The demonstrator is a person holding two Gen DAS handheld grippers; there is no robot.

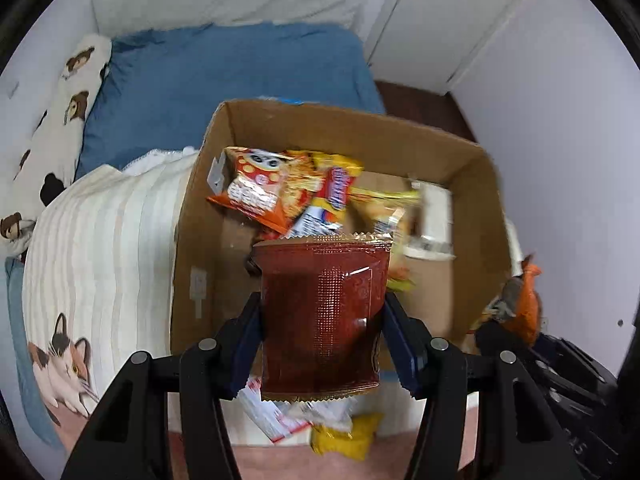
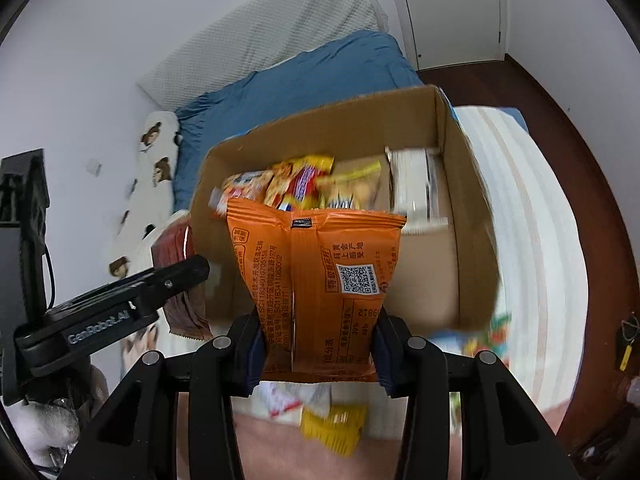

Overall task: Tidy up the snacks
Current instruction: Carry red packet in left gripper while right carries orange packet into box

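Observation:
My left gripper (image 1: pixel 322 328) is shut on a dark red snack packet (image 1: pixel 322 312) and holds it upright in front of the open cardboard box (image 1: pixel 304 120). My right gripper (image 2: pixel 318 344) is shut on an orange snack packet (image 2: pixel 316 280), also held at the near side of the box (image 2: pixel 328 120). Several colourful snack packets (image 1: pixel 280 188) lie inside the box, with a white packet (image 1: pixel 434 220) at its right. The left gripper with the red packet (image 2: pixel 176 280) shows at the left of the right wrist view. The orange packet (image 1: pixel 526 304) shows at the right of the left wrist view.
The box stands on a bed with a striped cat blanket (image 1: pixel 92 248) and a blue sheet (image 1: pixel 224 80). Loose snack packets, one yellow (image 1: pixel 346 436), lie on the bed in front of the box. A white wall and a door (image 1: pixel 448 20) are behind.

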